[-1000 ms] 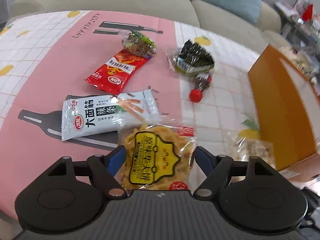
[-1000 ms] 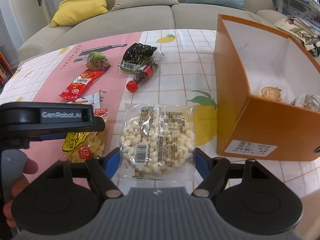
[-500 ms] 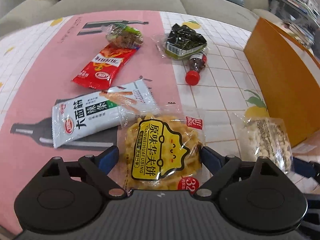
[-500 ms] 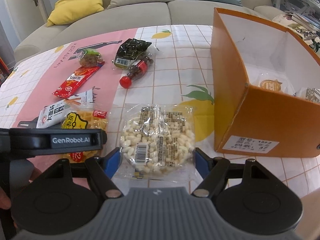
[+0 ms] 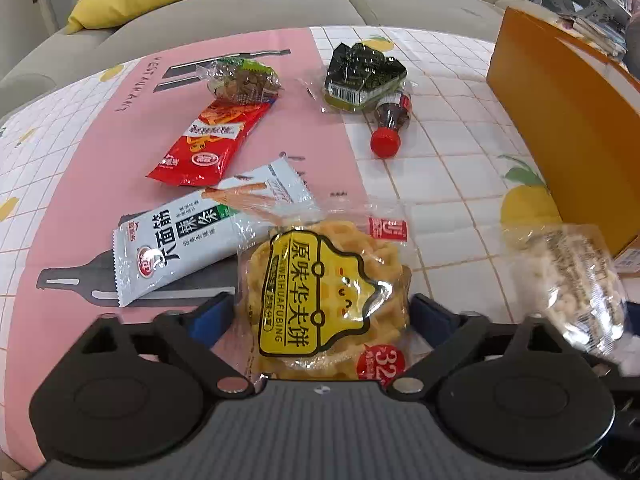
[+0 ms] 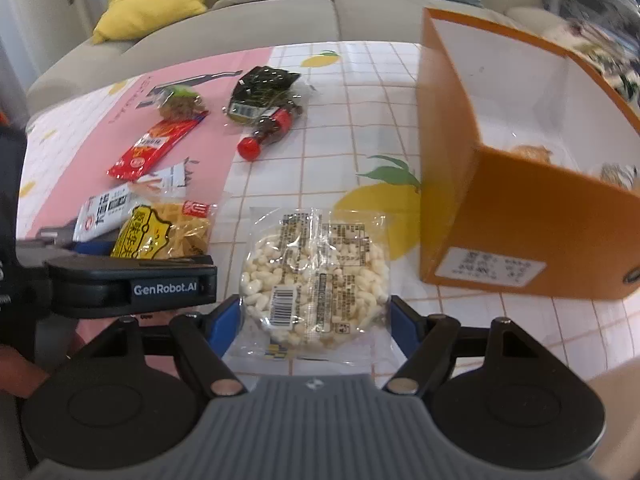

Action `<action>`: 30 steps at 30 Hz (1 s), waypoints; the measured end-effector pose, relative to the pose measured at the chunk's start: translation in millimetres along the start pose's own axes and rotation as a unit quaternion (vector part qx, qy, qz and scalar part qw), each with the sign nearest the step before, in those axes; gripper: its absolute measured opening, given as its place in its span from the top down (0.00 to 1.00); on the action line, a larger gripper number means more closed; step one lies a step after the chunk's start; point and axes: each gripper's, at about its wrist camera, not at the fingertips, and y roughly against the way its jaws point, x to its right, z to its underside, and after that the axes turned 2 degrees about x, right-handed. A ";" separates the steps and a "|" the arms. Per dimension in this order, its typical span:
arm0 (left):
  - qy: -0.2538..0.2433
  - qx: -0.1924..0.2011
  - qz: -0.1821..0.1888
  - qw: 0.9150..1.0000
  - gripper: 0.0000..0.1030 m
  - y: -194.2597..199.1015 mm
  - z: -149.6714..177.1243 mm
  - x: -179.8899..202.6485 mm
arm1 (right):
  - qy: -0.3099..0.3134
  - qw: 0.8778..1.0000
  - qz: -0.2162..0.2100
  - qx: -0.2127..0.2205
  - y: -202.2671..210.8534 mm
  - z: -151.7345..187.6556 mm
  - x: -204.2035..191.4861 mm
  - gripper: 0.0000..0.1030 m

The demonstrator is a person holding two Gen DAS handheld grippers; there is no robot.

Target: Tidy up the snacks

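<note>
Left wrist view: left claw [image 5: 322, 312] clamped on yellow-labelled clear packet of waffle biscuits [image 5: 326, 300], now raised off table [image 5: 432, 168] compared with second ago; white strip-snack pouch [image 5: 208, 236] at 10 o'clock.

Right wrist view: right claw [image 6: 316, 320] clamped on clear round puffed-rice packet [image 6: 316, 276], also lifted; orange open cardboard box [image 6: 520, 216] at 2 o'clock, larger than before. Judged: both packets being carried boxward.

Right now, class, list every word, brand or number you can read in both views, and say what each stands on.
"原味华夫饼" and "32": yellow waffle packet.
"大面筋": white snack packet.
"GenRobot.AI": left gripper body, seen from the right wrist.
Red snack packet, puffed rice packet, seaweed packet and the orange box label: print too small or blurred to read.
</note>
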 end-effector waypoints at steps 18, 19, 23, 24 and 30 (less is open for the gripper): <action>-0.021 0.031 0.016 0.999 0.19 13.2 1.6 4.0 | -0.029 1.000 0.005 -0.009 -1.6 0.0 8.3 0.28; -0.025 0.036 0.017 0.999 0.19 17.6 2.5 3.4 | -0.029 1.000 0.004 -0.006 -0.2 -0.2 8.2 0.28; -0.040 0.063 0.031 0.997 0.19 42.1 1.6 -1.4 | -0.028 1.000 -0.003 0.007 11.3 -4.1 7.3 0.28; -0.036 0.063 0.038 0.997 0.19 48.3 -0.6 -4.4 | -0.028 1.000 -0.006 0.010 14.3 -5.6 6.5 0.28; -0.018 0.062 0.058 0.996 0.19 83.1 -23.4 -20.4 | -0.013 0.999 -0.038 0.025 40.8 -16.6 -2.5 0.28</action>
